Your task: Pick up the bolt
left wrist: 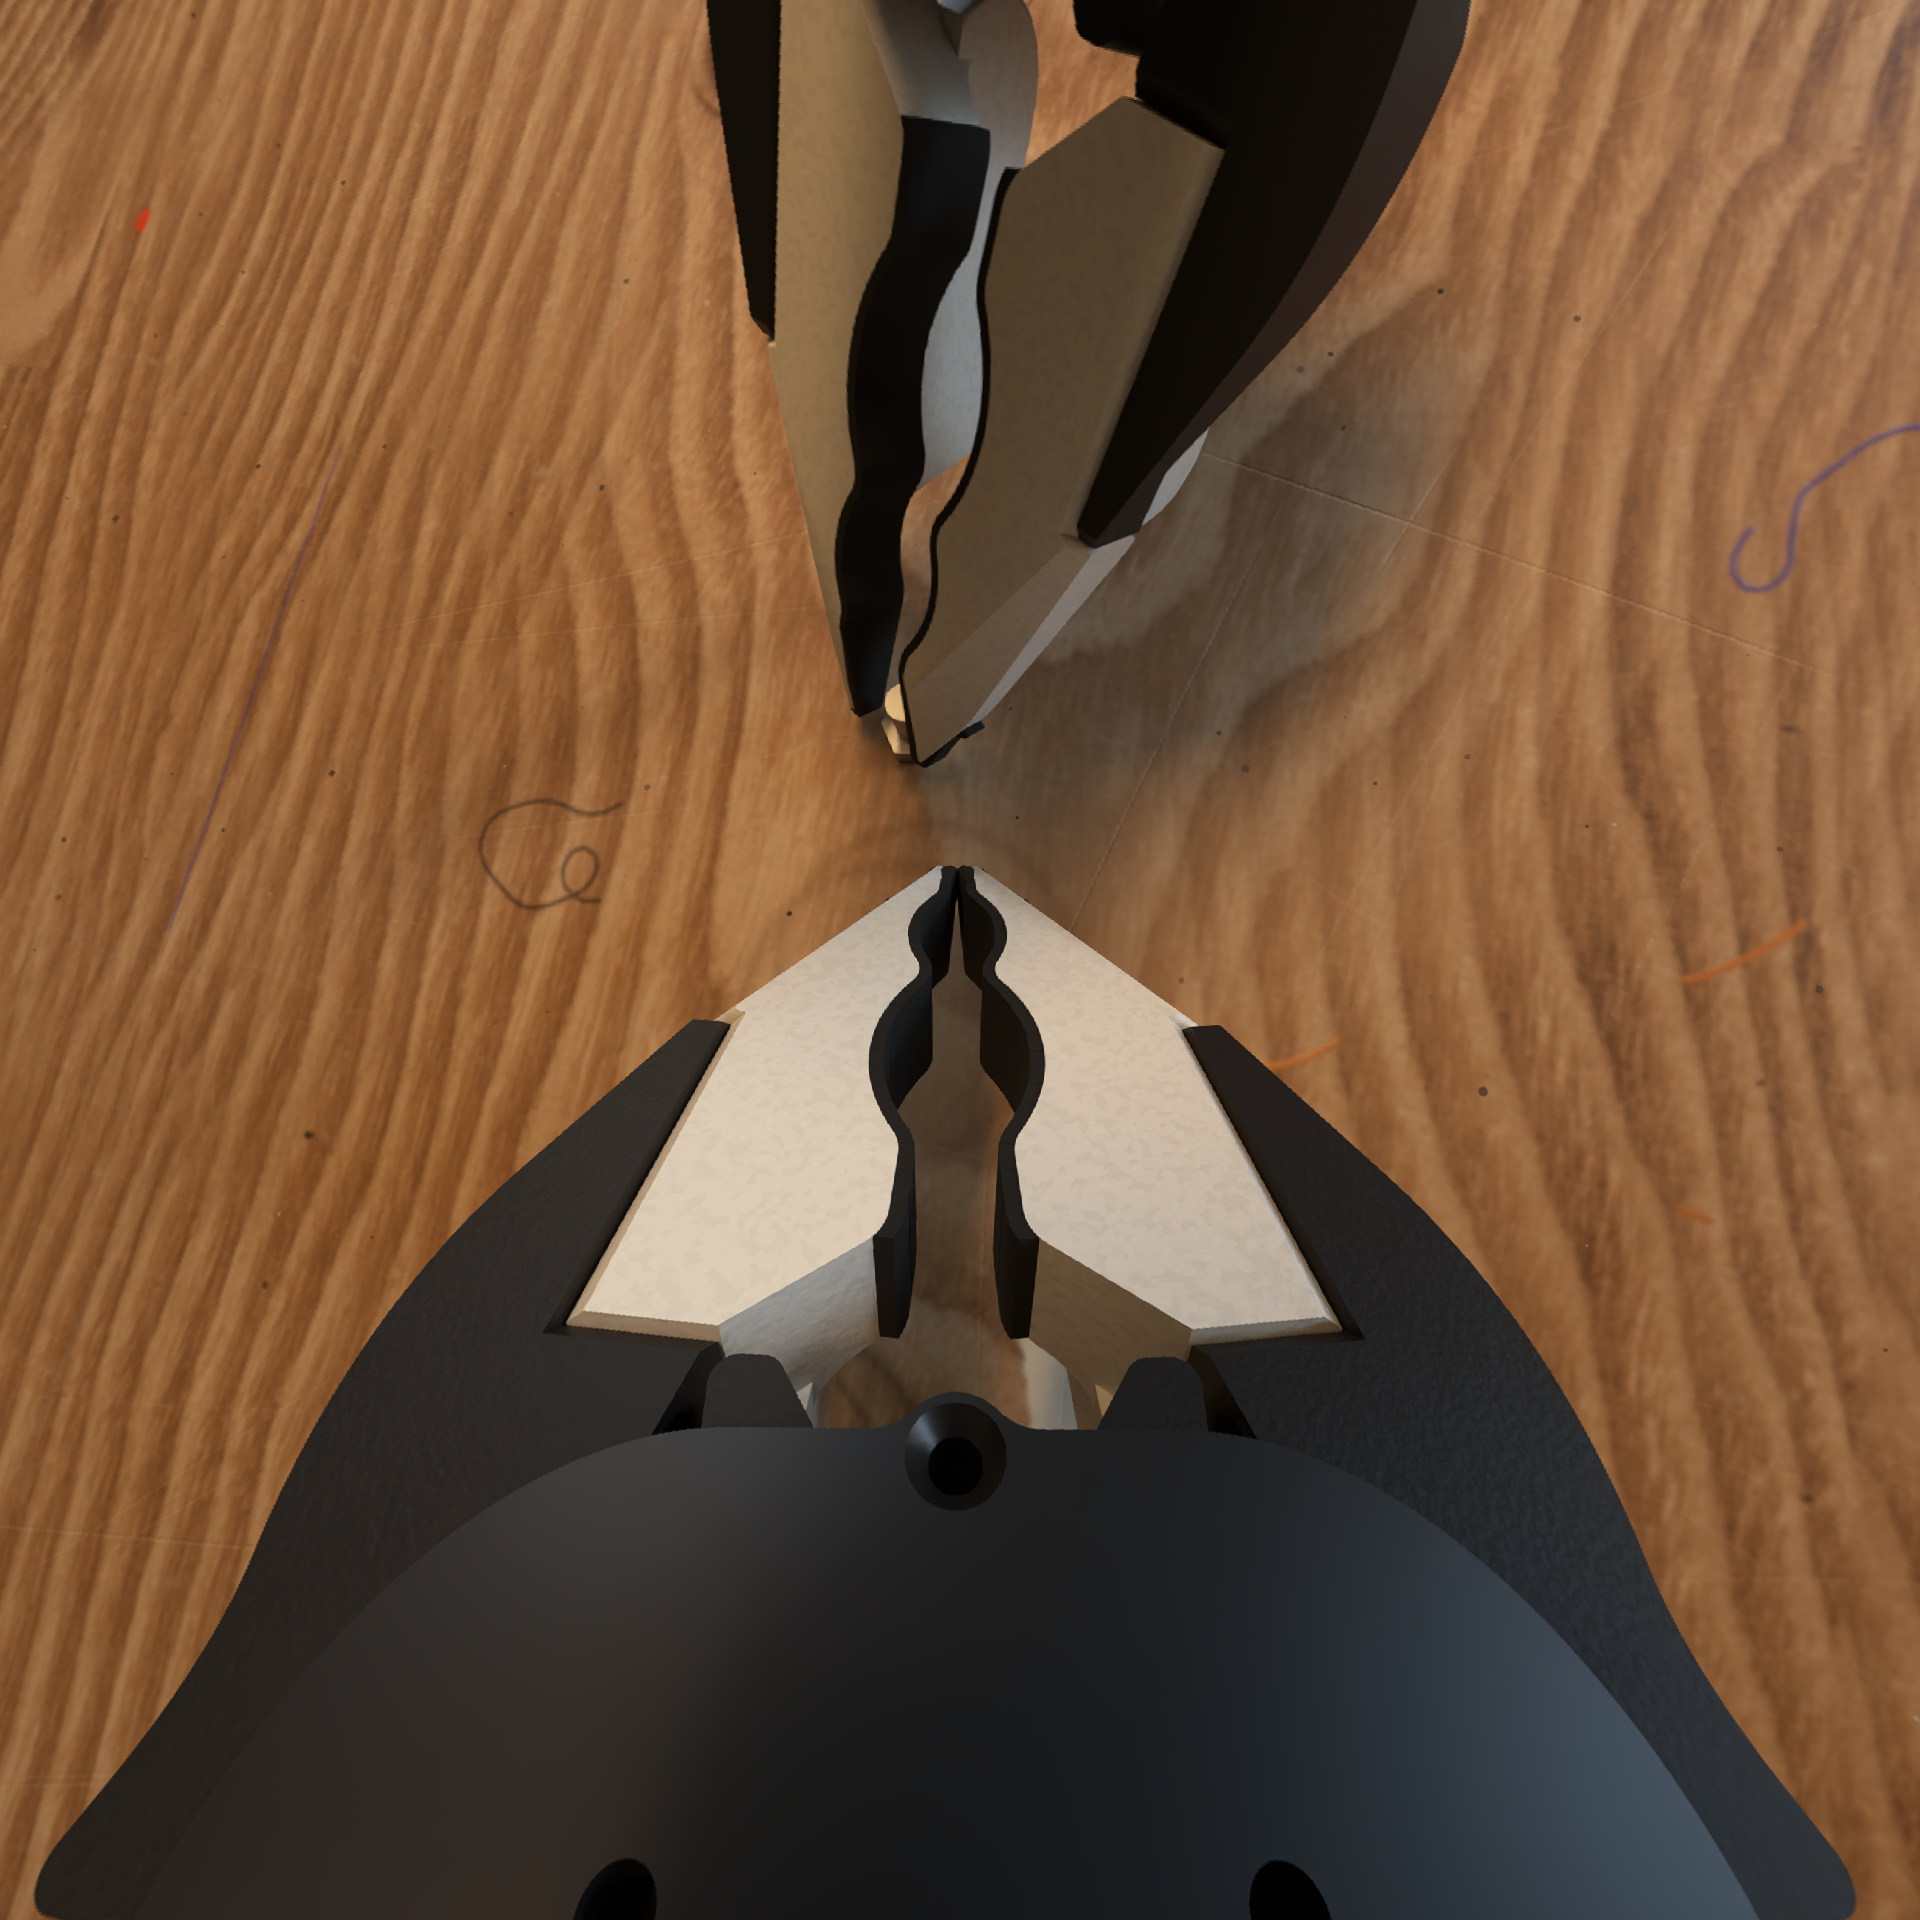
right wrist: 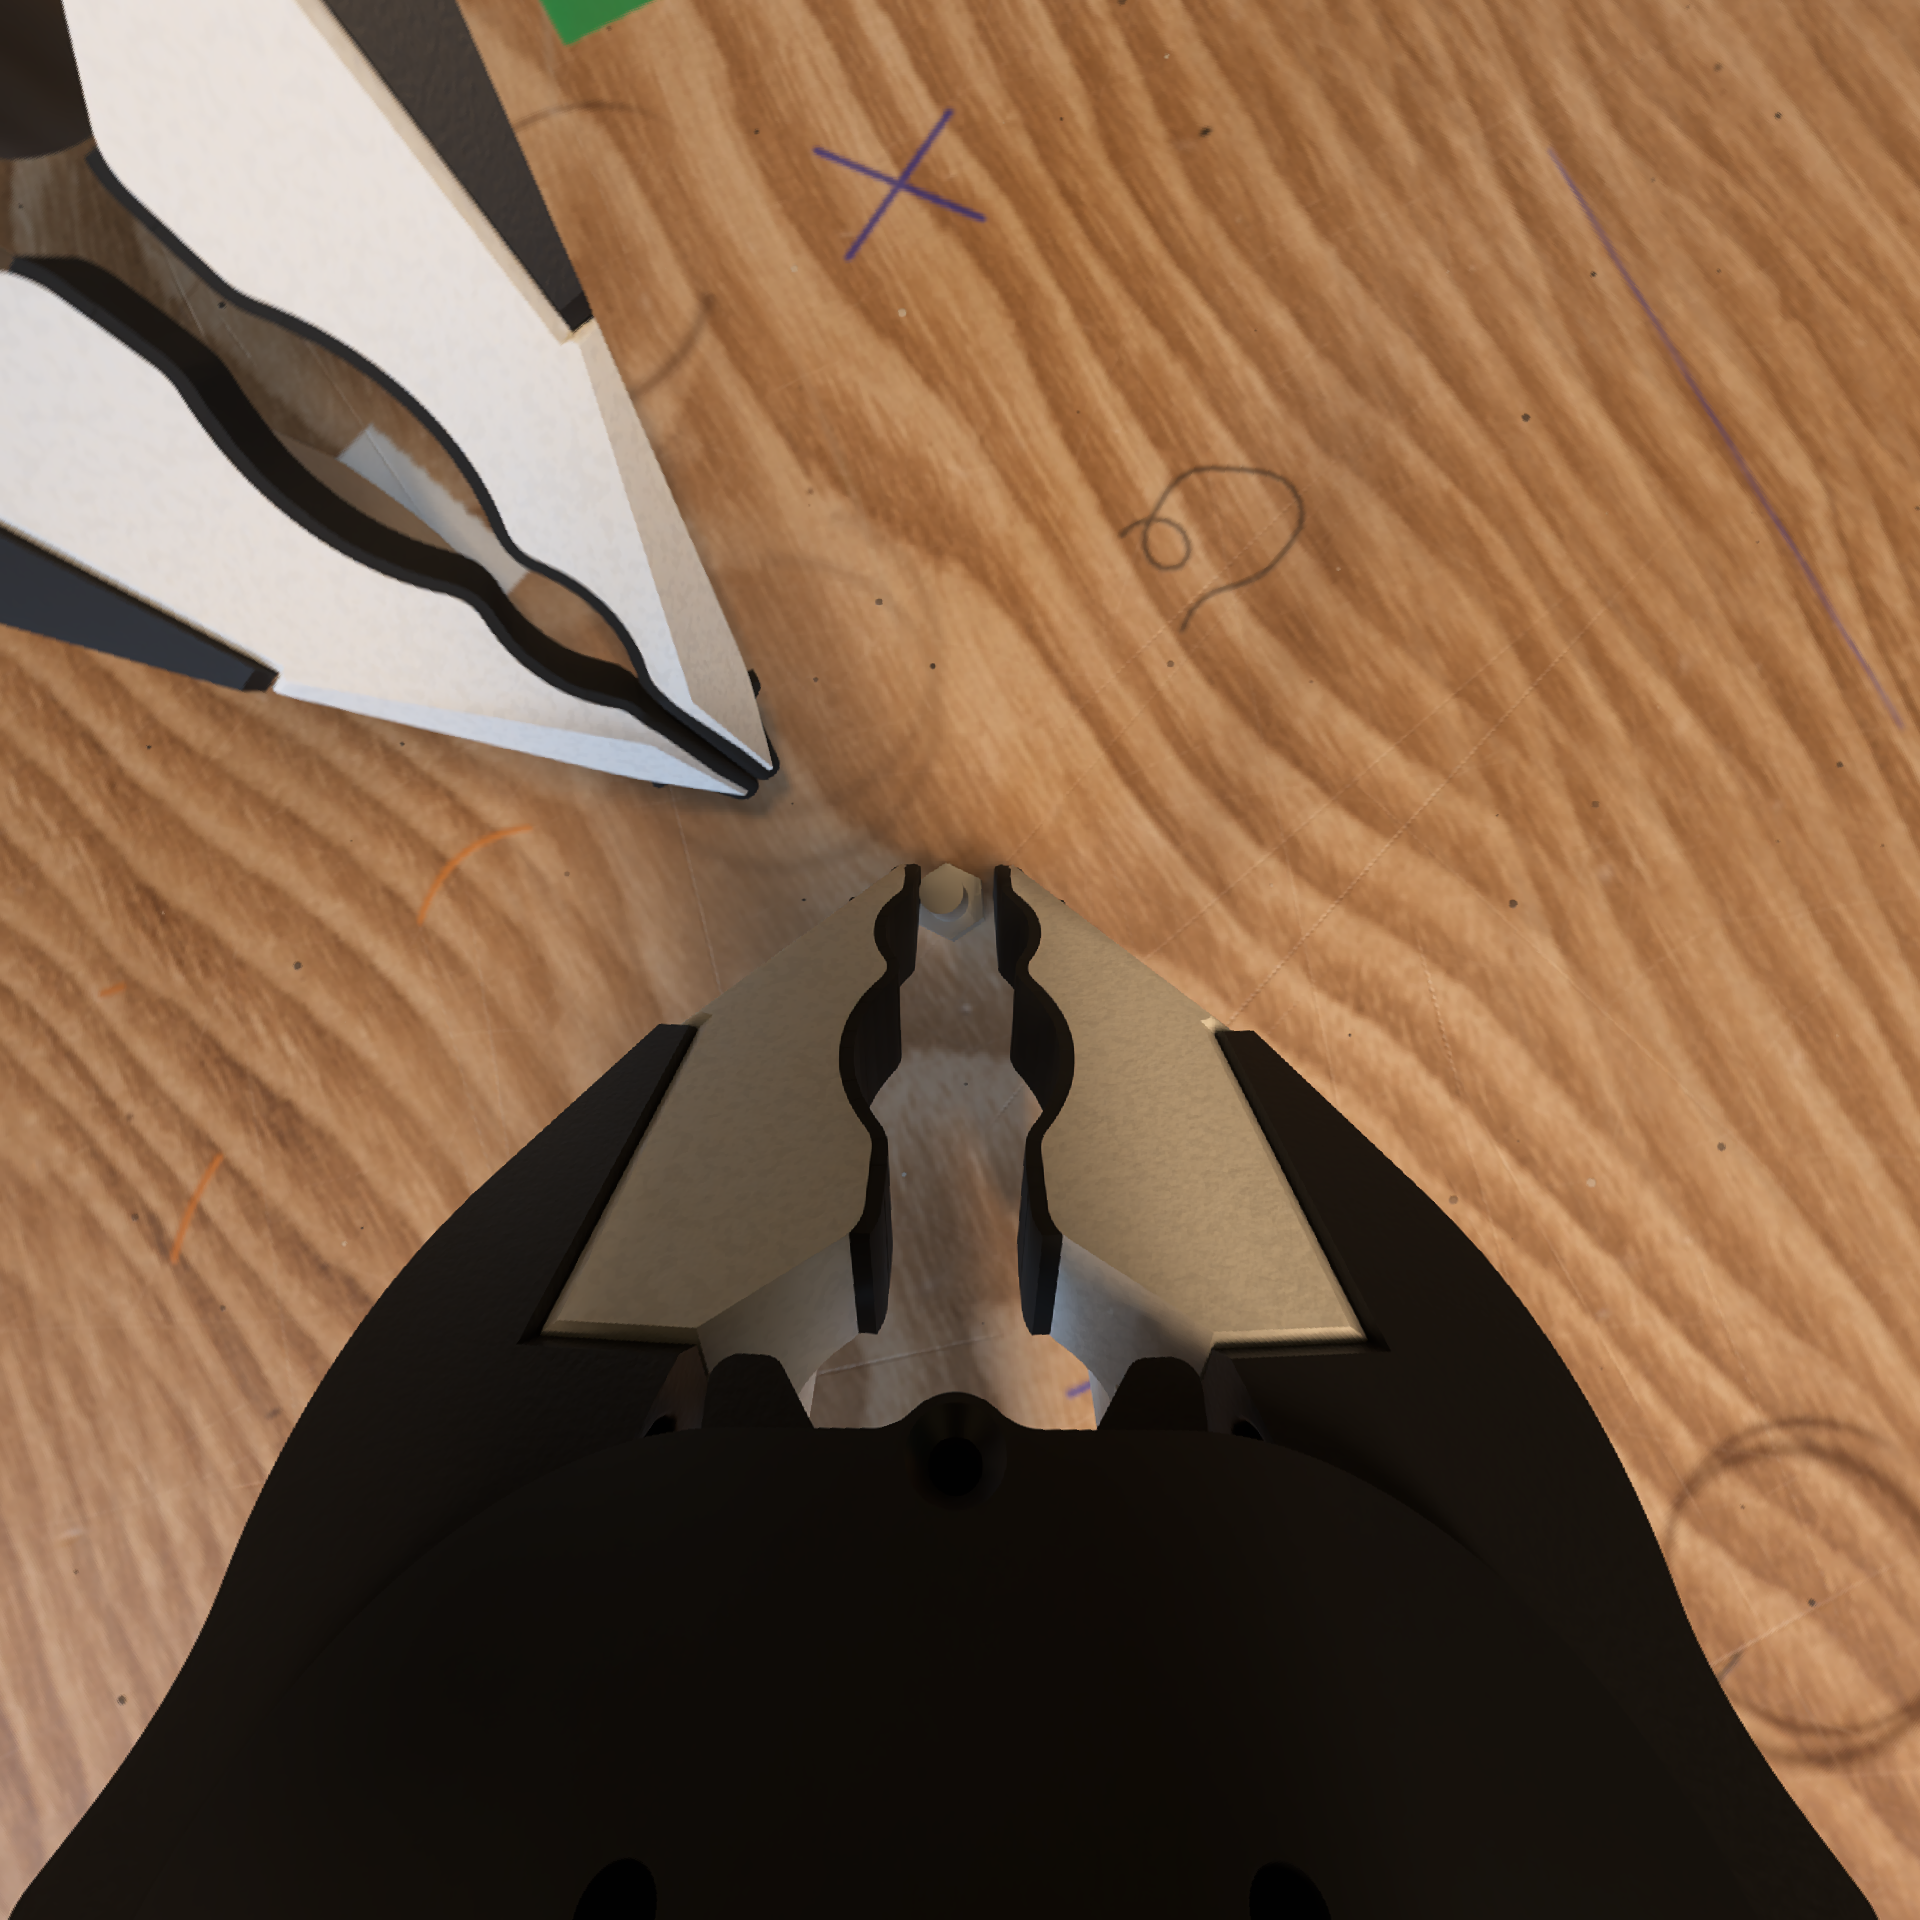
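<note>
The bolt point(right wrist: 951, 902) is small and pale with a hexagonal head. It sits between the fingertips of my right gripper point(right wrist: 956, 883), whose jaws are closed on it right at the tips. In the left wrist view the right gripper point(left wrist: 902, 732) comes down from the top, and a bit of the bolt point(left wrist: 894, 717) shows at its tips, close to the wooden table point(left wrist: 416, 520). My left gripper point(left wrist: 956, 875) is shut with its tips touching and holds nothing. It hovers a short way in front of the right gripper. It also shows in the right wrist view point(right wrist: 753, 774), at the upper left.
The wooden table point(right wrist: 1455, 623) bears pen scribbles, a blue cross point(right wrist: 899, 185) and thin coloured lines. A green thing point(right wrist: 592, 16) peeks in at the top edge of the right wrist view.
</note>
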### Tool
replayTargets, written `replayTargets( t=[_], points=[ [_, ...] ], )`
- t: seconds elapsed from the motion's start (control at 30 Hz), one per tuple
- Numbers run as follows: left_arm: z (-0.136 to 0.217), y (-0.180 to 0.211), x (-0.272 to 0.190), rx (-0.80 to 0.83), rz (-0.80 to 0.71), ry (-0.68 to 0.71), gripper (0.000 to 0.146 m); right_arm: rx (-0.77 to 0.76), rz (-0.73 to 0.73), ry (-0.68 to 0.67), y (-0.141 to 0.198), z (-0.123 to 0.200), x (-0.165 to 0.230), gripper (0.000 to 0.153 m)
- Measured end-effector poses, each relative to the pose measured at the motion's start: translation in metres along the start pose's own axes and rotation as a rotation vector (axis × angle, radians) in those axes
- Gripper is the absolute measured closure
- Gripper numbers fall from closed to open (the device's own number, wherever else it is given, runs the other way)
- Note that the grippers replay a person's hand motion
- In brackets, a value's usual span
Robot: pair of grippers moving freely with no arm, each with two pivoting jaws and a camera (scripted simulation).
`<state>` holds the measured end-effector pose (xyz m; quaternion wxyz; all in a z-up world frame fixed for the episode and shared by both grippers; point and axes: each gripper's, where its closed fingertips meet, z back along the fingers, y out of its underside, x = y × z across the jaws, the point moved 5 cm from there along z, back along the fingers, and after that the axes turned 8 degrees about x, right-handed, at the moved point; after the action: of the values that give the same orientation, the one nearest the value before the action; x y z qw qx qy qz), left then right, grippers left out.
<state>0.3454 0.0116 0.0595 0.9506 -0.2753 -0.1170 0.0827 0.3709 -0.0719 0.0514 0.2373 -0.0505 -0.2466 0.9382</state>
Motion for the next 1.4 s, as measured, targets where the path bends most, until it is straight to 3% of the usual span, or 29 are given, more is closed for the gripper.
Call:
replayTargets(
  t=[0.27,0.93,1.4],
  points=[
    [0.014,-0.005,0.015,-0.068,0.021,-0.041,0.145,0.012,0.057,-0.016,0.0,0.0,0.001,0.141],
    [-0.019,-0.005,0.02,0.032,-0.063,-0.065,0.146,0.028,0.201,-0.041,0.004,0.003,0.016,0.141],
    [-0.024,-0.006,0.019,0.062,-0.073,-0.084,0.146,-0.015,0.126,0.028,0.014,0.023,0.034,0.145]
  ],
)
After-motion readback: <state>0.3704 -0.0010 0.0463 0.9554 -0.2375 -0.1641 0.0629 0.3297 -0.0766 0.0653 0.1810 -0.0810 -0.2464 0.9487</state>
